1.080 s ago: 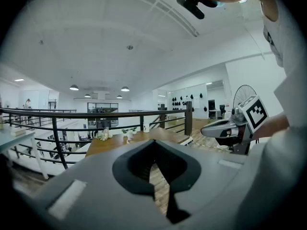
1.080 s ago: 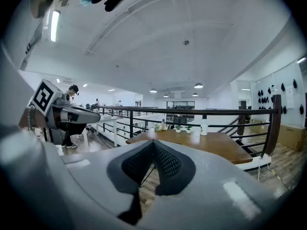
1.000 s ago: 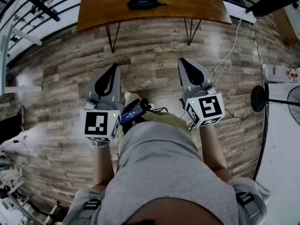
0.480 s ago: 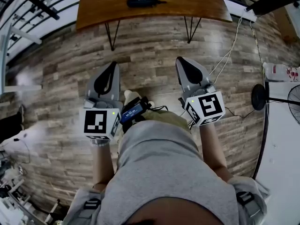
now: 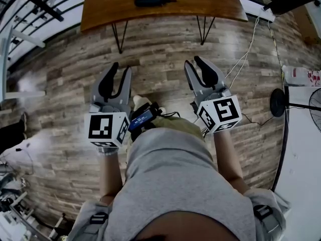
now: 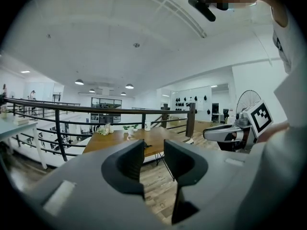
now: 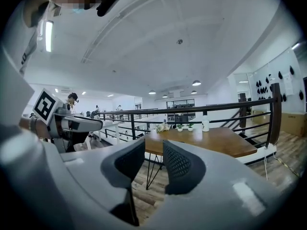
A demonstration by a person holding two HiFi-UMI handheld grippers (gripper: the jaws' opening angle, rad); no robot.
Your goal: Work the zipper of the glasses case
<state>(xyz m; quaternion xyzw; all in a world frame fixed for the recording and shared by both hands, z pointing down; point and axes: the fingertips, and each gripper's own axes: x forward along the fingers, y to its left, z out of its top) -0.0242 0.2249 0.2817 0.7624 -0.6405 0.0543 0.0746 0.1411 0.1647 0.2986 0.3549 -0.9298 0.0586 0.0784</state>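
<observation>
The dark glasses case (image 5: 150,0) lies on the wooden table (image 5: 200,4) at the top of the head view, far ahead of both grippers. My left gripper (image 5: 122,69) is held at waist height over the plank floor, pointing toward the table. Its jaws are opening and nothing is between them. My right gripper (image 5: 194,62) is beside it, also aimed at the table, its jaws opening on nothing. In the left gripper view the left gripper (image 6: 153,145) shows a clear gap, and the right gripper (image 7: 153,145) does too in its own view.
The table stands on thin black hairpin legs (image 5: 120,39). White cables (image 5: 246,59) trail across the floor at the right, near a fan's round base (image 5: 277,103). A black railing (image 6: 57,114) runs behind the table. Small plants and a bottle (image 7: 205,123) stand at its far end.
Both grippers' jaws were shut in the earlier frames and now stand apart. The hands have stayed almost in place, edging slightly toward the table.
</observation>
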